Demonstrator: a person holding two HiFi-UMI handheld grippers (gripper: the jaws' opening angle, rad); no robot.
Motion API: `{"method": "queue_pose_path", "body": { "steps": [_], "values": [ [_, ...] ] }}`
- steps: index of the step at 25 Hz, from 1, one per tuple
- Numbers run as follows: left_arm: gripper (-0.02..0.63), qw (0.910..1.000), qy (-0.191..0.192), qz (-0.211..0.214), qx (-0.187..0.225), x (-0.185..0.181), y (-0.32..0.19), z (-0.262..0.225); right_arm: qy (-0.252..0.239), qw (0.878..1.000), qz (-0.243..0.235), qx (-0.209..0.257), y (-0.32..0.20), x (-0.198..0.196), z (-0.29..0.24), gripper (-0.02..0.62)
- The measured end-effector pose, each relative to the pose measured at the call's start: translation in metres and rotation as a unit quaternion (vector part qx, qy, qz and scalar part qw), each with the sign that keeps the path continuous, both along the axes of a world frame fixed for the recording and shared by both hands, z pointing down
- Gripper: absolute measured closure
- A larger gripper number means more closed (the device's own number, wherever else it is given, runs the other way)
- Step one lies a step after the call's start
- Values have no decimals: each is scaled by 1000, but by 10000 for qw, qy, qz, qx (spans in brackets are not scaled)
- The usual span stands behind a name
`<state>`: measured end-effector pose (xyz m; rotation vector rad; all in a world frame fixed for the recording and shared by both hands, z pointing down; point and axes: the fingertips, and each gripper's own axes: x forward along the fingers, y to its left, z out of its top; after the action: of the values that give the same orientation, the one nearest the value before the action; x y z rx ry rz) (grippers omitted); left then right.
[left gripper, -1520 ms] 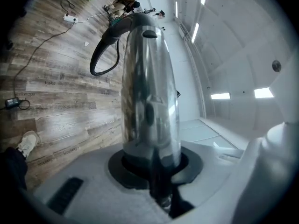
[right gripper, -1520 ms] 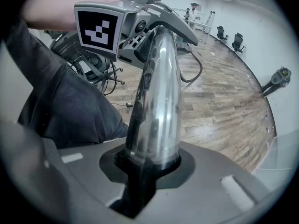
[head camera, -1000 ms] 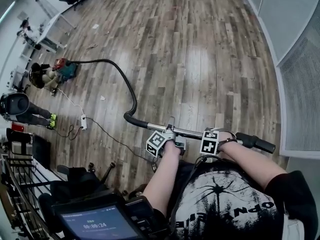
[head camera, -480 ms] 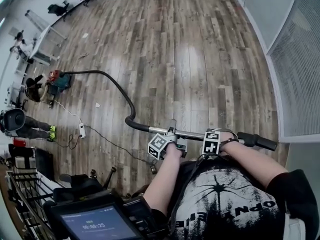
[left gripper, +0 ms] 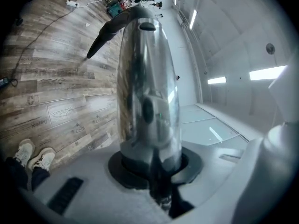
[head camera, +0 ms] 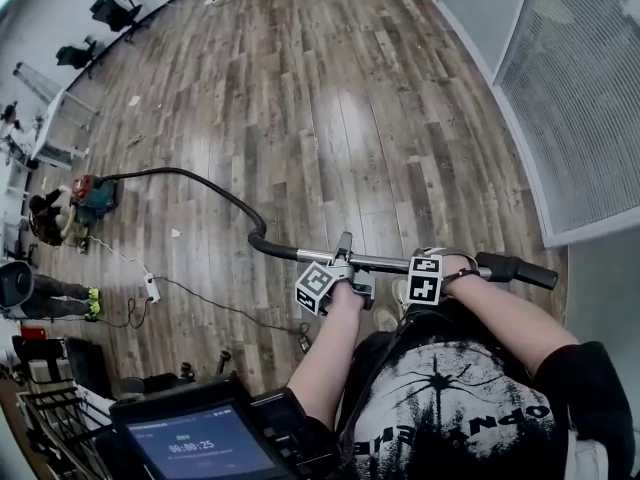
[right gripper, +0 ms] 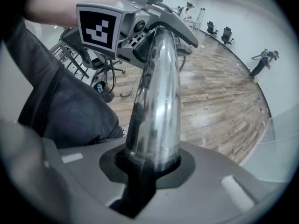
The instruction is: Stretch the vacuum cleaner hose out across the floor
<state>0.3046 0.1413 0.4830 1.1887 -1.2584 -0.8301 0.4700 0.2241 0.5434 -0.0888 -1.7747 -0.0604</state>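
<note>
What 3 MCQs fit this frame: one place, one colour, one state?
1. Where in the head view is the vacuum cleaner?
A. far left on the floor
B. by the right wall
C. at the person's feet

2. What colour is the hose?
A. red
B. black
C. white

3. The left gripper and right gripper are:
A. both open, empty
B. only the left shut
C. both shut on the metal tube

Key:
1 A, it sits at the floor's left edge.
2 B, a black line curves from it to the tube.
3 C, each gripper view shows the tube clamped in its jaws.
</note>
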Motion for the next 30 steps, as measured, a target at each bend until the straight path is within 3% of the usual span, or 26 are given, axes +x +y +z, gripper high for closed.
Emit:
{"method": "queue_pose_path", "body": {
  "steps": [8, 13, 23, 30],
  "values": [
    [541, 9999, 48, 55, -111, 44, 18, 13, 30, 10000, 36, -83, 21, 42, 10, 506],
    [541, 9998, -90, -143, -101, 72, 12, 4, -91, 9998, -132, -113, 9, 72, 5, 505],
    [540, 9971, -79, -750, -46, 166, -2, 17, -79, 9973, -732, -50, -26, 176, 18, 505],
    [540, 9960, -71, -871, -195, 192, -2, 22, -68, 9961, -855, -186, -29, 203, 21, 505]
  ]
}}
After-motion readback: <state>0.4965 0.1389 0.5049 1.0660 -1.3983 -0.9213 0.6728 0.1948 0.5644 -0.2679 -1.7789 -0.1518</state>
